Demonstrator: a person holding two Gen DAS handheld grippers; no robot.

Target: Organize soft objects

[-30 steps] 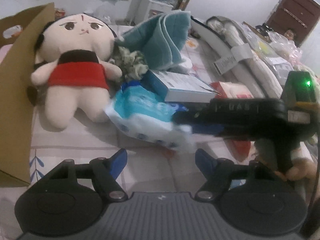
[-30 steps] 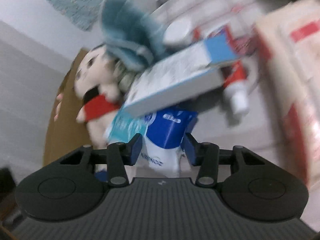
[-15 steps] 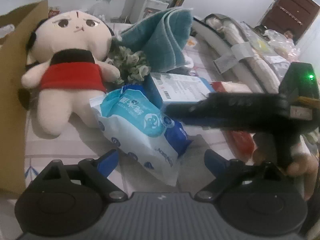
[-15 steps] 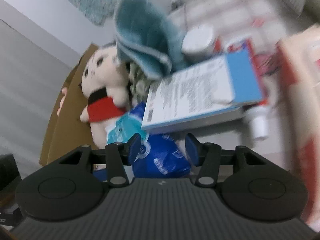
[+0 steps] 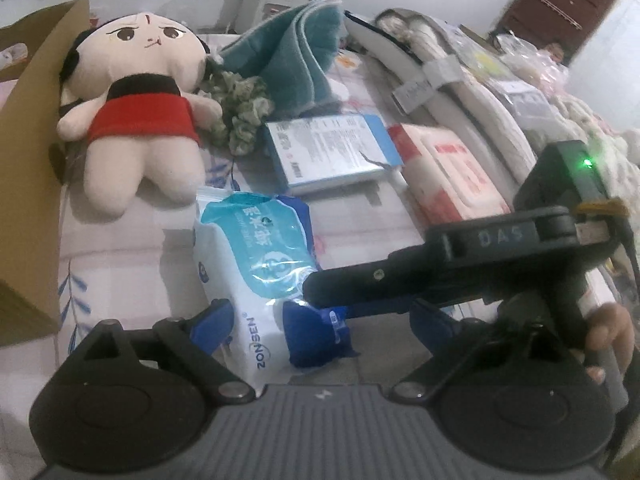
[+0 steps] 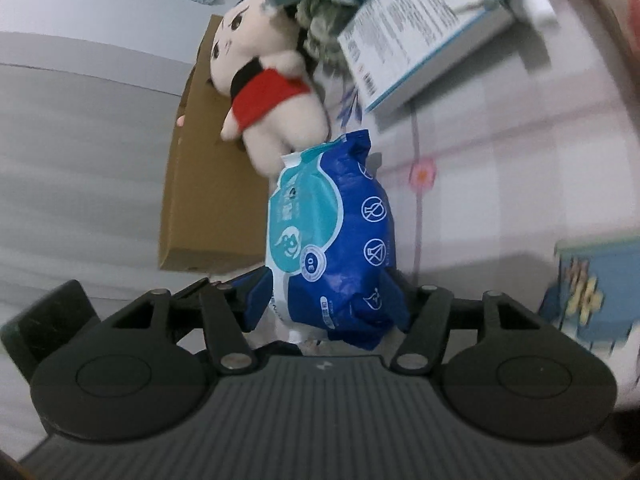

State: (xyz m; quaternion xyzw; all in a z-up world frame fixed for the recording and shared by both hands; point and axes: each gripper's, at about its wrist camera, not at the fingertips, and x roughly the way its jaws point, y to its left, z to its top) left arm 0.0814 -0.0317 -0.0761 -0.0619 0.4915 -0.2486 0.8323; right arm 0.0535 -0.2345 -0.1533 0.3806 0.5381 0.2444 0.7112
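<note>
Left wrist view: the left gripper (image 5: 320, 324) has its jaws spread wide, having just been opening, and the wet wipes pack (image 5: 256, 264) lies lengthwise between them on the bed (image 5: 120, 264) with a flowered sheet. Neither blue pad presses on it; the right-hand pad stands well clear of the pack. The right gripper (image 5: 320, 300) reaches in from the right and its tip sits over the pack's dark blue near end. A hand (image 5: 608, 340) holds that gripper's grip at the right edge. Beyond the pack lie a plush doll (image 5: 136, 100) in a red top, a brown paper bag (image 5: 32, 160) to its left, a teal towel (image 5: 296, 48), a green scrunchie (image 5: 240, 108), a blue-and-white box (image 5: 336, 152) and a red-and-white tissue pack (image 5: 448, 168).

Right wrist view: the right gripper (image 6: 332, 300) has the wet wipes pack (image 6: 332, 232) between its jaws, which have just been opening. The left pad lies just beside the pack's white edge; the right pad is hidden behind the crumpled blue end, so whether they still press on it is unclear. The doll (image 6: 272, 92), the paper bag (image 6: 208, 184) and the box (image 6: 424, 28) sit farther off, partly blurred.
</note>
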